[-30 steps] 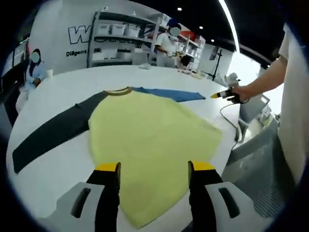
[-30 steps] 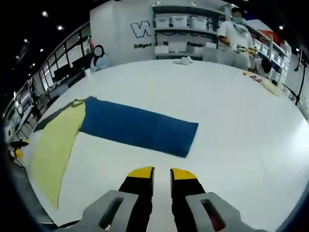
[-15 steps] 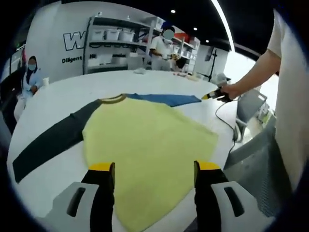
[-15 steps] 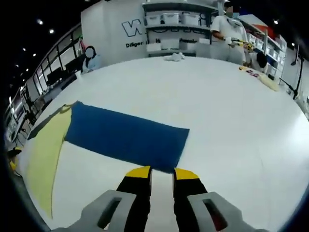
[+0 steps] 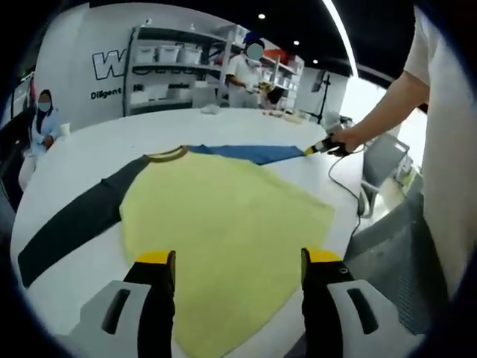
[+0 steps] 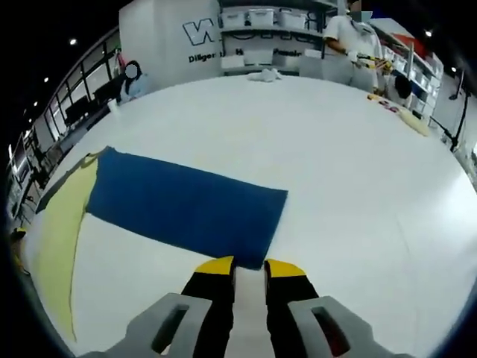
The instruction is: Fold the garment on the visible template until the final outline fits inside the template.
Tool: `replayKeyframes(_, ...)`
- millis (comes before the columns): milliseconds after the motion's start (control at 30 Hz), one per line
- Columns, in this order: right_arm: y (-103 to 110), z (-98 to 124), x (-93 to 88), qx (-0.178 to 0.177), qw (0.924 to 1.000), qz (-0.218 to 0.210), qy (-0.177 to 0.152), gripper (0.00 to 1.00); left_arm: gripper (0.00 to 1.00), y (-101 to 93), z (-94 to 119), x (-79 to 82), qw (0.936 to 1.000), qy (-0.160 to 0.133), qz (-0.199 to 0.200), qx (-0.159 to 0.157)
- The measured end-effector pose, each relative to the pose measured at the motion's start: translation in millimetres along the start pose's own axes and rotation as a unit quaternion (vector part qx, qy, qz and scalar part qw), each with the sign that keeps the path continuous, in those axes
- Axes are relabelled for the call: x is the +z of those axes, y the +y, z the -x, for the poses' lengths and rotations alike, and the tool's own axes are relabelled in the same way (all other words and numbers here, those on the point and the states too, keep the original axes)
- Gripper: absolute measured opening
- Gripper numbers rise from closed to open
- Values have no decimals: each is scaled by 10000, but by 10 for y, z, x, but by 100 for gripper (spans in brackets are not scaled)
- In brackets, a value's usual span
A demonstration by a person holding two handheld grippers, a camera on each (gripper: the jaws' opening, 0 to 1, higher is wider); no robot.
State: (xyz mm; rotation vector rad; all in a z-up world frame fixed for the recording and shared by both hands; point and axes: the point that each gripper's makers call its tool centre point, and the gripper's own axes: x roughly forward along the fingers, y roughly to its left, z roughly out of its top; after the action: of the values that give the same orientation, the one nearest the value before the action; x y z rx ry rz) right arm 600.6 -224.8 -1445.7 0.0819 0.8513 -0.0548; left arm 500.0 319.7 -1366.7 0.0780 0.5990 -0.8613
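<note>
A long-sleeved shirt lies flat on the white round table (image 6: 358, 186). Its yellow body (image 5: 223, 216) spreads in front of my left gripper (image 5: 238, 257), which hovers open over the hem with nothing between its fingers. One dark grey sleeve (image 5: 74, 224) stretches out to the left. The blue sleeve (image 6: 186, 209) runs the other way, and its cuff edge sits right at the tips of my right gripper (image 6: 250, 262), whose jaws stand close together with nothing in them. In the left gripper view the blue sleeve (image 5: 246, 153) ends by the right gripper (image 5: 324, 146), held in a person's hand.
Shelves with bins (image 5: 171, 67) stand behind the table, with a person standing (image 5: 242, 74) and another seated (image 5: 41, 123). A white cloth (image 6: 264, 74) and small yellow items (image 6: 406, 119) lie at the far rim. The table edge drops off at right, beside grey furniture (image 5: 387, 246).
My right gripper has moved forward until its tips reach the blue sleeve's cuff. The left gripper has drifted slightly over the yellow hem, jaws unchanged.
</note>
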Motion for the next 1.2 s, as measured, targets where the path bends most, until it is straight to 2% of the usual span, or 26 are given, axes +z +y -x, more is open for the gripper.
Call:
replayKeyframes(167,-15,-17,29,-33,10000,-7,-27,8,66,-1,7,-21,10000,38,8,20)
replayKeyframes(333,-5,-18,48,-31,10000,22,-8,1,65,5,4,-32,10000,55,9,43)
replayKeyframes(433,24,80,114,-116,9998,-43,-140,0,65,6,8,-30,10000,45,4,51)
replayKeyframes(467,31,111,174,-124,9995,-98,-277,0,65,6,10,-31,10000,42,7,54)
replayKeyframes(600,133,245,273,-108,9992,-2,-381,0,64,-1,18,-46,10000,47,-1,59)
replayKeyframes(800,318,457,658,-101,9956,176,-911,0,64,-3,41,-15,10000,-43,-20,62)
replayKeyframes(833,373,497,790,-76,9933,262,-1127,0,64,-2,45,-13,10000,-51,-25,63)
replayKeyframes(900,453,546,894,-36,9921,319,-1211,0,63,0,61,-3,9999,-83,-32,64)
replayKeyframes(1000,634,643,1157,34,9872,607,-1478,0,63,2,89,9,9999,-119,-58,64)
replayKeyframes(1067,707,675,1251,91,9855,658,-1561,0,63,12,118,14,9998,-153,-70,74)
replayKeyframes(1100,770,707,1326,138,9835,708,-1659,0,63,20,134,13,9998,-170,-75,83)
replayKeyframes(1133,899,752,1474,243,9787,905,-1827,0,63,25,144,10,9998,-182,-77,88)
replayKeyframes(1200,1084,798,1611,403,9745,1049,-1941,0,63,30,167,4,9997,-205,-88,97)
